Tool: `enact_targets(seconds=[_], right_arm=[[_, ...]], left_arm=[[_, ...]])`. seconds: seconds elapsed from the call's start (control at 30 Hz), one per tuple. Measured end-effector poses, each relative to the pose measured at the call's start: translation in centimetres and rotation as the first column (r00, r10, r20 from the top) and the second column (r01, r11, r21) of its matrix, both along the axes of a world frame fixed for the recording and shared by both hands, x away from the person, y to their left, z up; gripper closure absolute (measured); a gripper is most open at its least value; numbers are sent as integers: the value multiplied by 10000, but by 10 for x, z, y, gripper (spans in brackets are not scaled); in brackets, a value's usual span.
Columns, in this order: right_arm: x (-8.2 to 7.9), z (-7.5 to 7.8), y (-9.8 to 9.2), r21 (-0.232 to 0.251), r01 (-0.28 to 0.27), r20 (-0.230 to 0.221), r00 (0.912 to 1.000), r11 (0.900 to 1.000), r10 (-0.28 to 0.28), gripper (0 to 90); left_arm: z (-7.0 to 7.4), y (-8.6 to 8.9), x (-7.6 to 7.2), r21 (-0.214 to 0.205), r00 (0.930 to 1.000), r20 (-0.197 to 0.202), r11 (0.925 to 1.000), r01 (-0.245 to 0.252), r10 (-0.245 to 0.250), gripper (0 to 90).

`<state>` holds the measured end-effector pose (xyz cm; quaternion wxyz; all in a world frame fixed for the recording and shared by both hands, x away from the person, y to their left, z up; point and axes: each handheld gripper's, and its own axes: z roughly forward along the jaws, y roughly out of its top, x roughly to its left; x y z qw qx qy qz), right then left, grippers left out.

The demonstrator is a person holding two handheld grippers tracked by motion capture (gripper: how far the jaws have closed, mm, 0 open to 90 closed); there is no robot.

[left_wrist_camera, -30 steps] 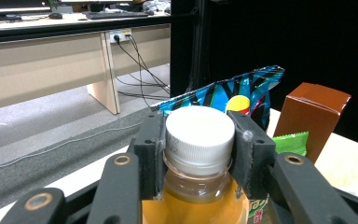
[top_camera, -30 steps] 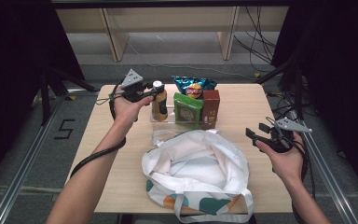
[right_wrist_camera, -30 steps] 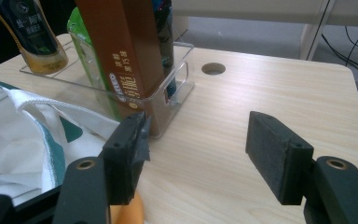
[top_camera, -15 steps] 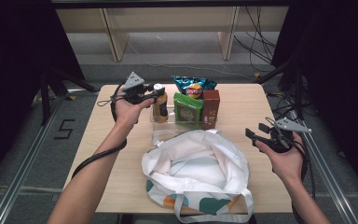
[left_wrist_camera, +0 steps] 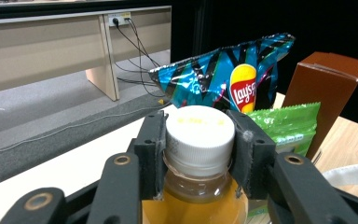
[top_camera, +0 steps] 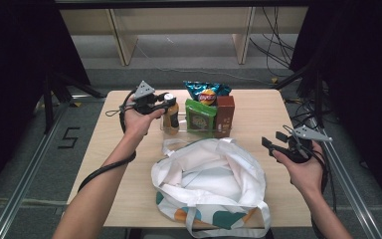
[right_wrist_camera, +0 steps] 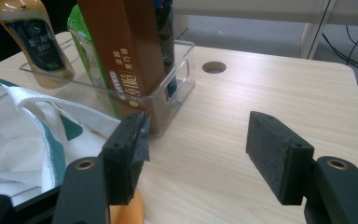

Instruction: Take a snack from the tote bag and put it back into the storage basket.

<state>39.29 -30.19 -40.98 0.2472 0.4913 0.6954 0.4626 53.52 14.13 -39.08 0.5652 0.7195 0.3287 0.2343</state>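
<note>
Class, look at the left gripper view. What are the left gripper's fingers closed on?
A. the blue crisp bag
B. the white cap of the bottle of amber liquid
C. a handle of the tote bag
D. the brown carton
B: the left gripper has its fingers pressed on either side of the white cap of the bottle, which stands beside the packets.

From above our side we look forward and down over the whole bench (top_camera: 258, 107). Both gripper views sit low and close, sharing the brown box (left_wrist_camera: 328, 93).
</note>
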Motion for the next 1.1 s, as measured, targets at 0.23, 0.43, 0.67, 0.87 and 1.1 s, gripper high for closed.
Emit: enact_targets(seconds=[0.23,0.43,0.67,0.87,1.1], right_arm=[[1,-2,1,35,-135,120,9998,9999,135,393],[4,-3,-2,-292,-243,299,9992,9993,252,392],[1,-2,0,-103,-98,40,9999,9999,98,392],[0,-1,2,77,32,-197,9998,10000,-31,391],[2,-3,1,-46,-119,6,9999,9999,119,391]], left_arm=[[-9,-1,0,130,9998,-188,9999,-15,17,589],[-14,-2,-1,162,9996,-275,9999,-15,20,589],[-19,-2,-1,267,9992,-403,9996,-50,61,589],[-21,-2,-1,245,9990,-447,9997,-73,84,589],[-25,-2,-1,324,9984,-550,9994,-89,107,589]])
